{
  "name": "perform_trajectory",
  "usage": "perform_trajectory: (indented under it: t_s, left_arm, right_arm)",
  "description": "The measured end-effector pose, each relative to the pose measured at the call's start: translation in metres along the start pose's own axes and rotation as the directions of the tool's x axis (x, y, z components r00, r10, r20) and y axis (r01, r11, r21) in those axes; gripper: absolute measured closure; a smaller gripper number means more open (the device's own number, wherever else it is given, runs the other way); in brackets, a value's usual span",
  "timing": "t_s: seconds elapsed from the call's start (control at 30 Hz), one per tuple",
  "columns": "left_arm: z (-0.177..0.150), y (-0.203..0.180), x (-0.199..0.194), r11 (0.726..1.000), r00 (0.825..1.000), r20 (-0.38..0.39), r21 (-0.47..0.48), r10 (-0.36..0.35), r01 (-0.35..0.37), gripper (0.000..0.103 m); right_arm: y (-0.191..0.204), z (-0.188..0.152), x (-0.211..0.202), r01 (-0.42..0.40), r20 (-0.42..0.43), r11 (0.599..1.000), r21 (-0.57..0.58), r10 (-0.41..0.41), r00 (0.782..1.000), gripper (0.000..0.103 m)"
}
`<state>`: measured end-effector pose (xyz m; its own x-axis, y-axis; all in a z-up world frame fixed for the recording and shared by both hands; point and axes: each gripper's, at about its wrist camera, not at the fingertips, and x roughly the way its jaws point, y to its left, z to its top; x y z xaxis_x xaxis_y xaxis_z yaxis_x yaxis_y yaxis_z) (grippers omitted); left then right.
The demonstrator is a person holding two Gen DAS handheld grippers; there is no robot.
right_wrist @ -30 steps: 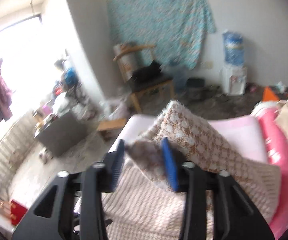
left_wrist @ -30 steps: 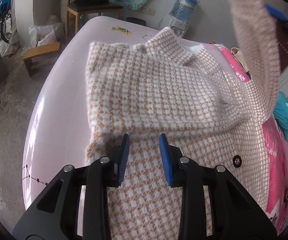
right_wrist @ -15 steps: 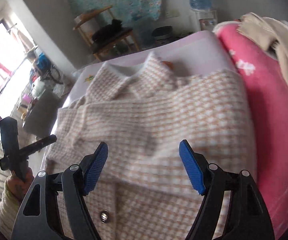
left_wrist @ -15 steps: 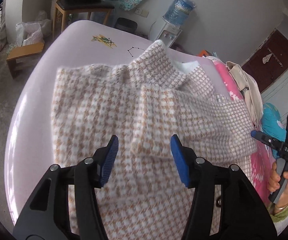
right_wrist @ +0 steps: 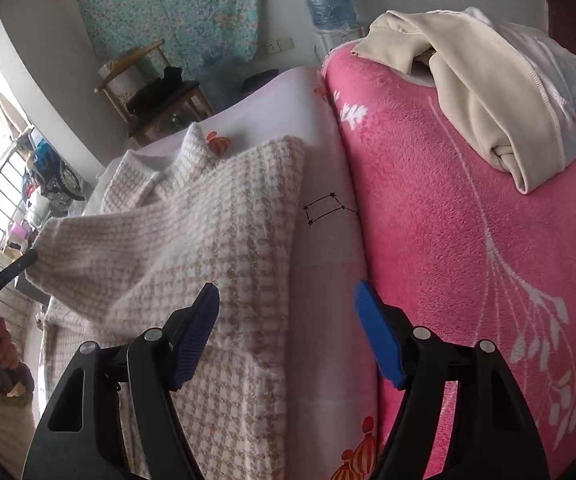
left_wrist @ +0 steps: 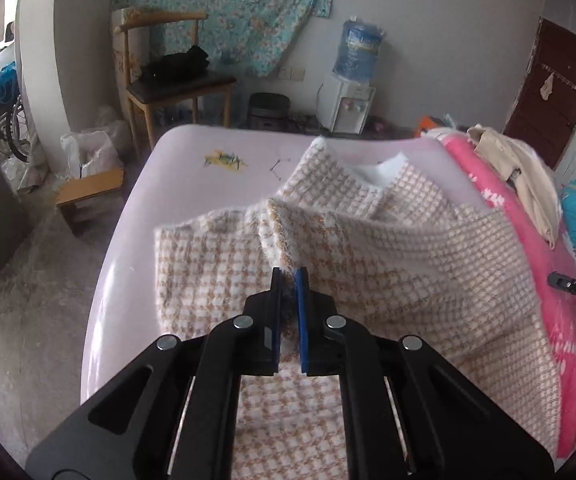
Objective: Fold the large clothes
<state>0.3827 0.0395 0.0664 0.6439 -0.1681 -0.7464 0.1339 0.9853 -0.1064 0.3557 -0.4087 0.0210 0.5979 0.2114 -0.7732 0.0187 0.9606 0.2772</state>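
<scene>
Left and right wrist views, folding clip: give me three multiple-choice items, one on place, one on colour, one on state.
1. The cream garment pile lies on:
A. the pink fleece blanket
B. a chair
C. the floor

2. The gripper pads are:
A. red
B. blue
C. green

3. The left gripper is:
A. wide open
B. shut on the beige-and-white houndstooth knit coat
C. holding a hanger

Key: 1 A, it rests on the fleece; 2 B, blue faces show; 3 B, a coat fold is pinched between the pads.
</scene>
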Motion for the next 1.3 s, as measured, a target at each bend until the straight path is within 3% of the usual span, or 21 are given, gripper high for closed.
perform_trajectory:
  t_s: [0.1,0.2,0.3,0.33,0.43,0.47,0.6,0.73,0.8,0.87,0.93,0.97,1.03,1.07,1.17,1.3]
  left_arm:
    - [-0.019,0.017,0.026,0.999,0.996,-0.078,-0.031,0.036,-0.038,0.097]
    - [-0.023,0.021,0.023,0.998,0.998,-0.050,-0.052,0.030,-0.033,0.097]
    - [-0.025,0.016,0.024,0.997,0.997,-0.049,-0.035,0.060,-0.061,0.097]
    - [-0.025,0.015,0.025,0.997,0.996,-0.050,-0.035,0.069,-0.071,0.097]
    - [-0.030,0.016,0.027,0.995,0.995,-0.054,-0.042,0.087,-0.090,0.097]
    - [-0.033,0.018,0.027,0.995,0.995,-0.058,-0.046,0.087,-0.090,0.097]
    - [-0.035,0.026,0.025,0.997,0.996,-0.068,-0.053,0.054,-0.057,0.094]
    - [-0.018,0.031,-0.009,0.996,0.995,0.058,-0.061,0.076,-0.072,0.085]
    - [-0.006,0.025,-0.017,0.998,0.994,0.108,-0.050,0.029,-0.024,0.084]
    - [0.004,0.014,-0.007,0.999,0.996,0.090,-0.037,-0.007,0.010,0.080]
    - [0.008,0.003,0.024,0.998,0.998,0.008,-0.030,-0.061,0.061,0.073]
    - [0.007,-0.001,0.043,0.999,0.998,-0.045,-0.026,-0.044,0.043,0.073]
    - [0.000,-0.001,0.078,1.000,0.992,-0.125,-0.014,0.010,-0.012,0.071]
    - [-0.001,0.002,0.075,1.000,0.997,-0.082,-0.018,0.003,-0.004,0.070]
    - [0.000,0.003,0.065,1.000,0.996,-0.089,-0.011,0.021,-0.022,0.070]
    - [-0.006,-0.006,0.034,0.997,0.999,-0.047,0.074,0.015,-0.012,0.063]
  right_arm:
    - [0.013,0.001,0.012,0.035,-0.012,0.998,-0.055,-0.035,0.999,0.056]
    - [0.034,0.011,0.015,0.033,0.017,0.994,-0.104,-0.031,0.999,0.069]
    - [0.058,0.024,0.022,0.005,0.040,0.986,-0.169,0.002,0.999,0.069]
    - [0.063,0.026,0.031,-0.006,0.025,0.983,-0.185,0.011,1.000,0.069]
    - [0.061,0.023,0.078,0.057,-0.073,0.974,-0.221,-0.075,0.995,0.070]
    - [0.055,0.021,0.086,0.037,-0.080,0.978,-0.204,-0.054,0.995,0.070]
    - [0.055,0.031,0.073,0.001,-0.102,0.983,-0.184,-0.020,0.995,0.068]
    - [0.058,0.052,0.051,-0.022,-0.043,0.983,-0.180,0.015,0.999,0.060]
    - [0.060,0.063,0.051,0.002,-0.007,0.981,-0.194,-0.003,1.000,0.059]
    - [0.059,0.071,0.064,0.008,-0.012,0.983,-0.184,-0.011,1.000,0.059]
    - [0.058,0.071,0.089,0.066,-0.036,0.979,-0.195,-0.074,0.997,0.058]
    - [0.056,0.069,0.105,0.101,-0.059,0.973,-0.207,-0.115,0.992,0.058]
    - [0.052,0.067,0.113,0.103,-0.045,0.975,-0.198,-0.114,0.992,0.058]
    - [0.052,0.068,0.108,0.096,-0.042,0.977,-0.192,-0.106,0.993,0.058]
    - [0.054,0.067,0.083,0.110,-0.037,0.977,-0.184,-0.119,0.992,0.058]
    - [0.069,0.045,0.038,0.084,0.006,0.961,-0.264,-0.086,0.996,0.058]
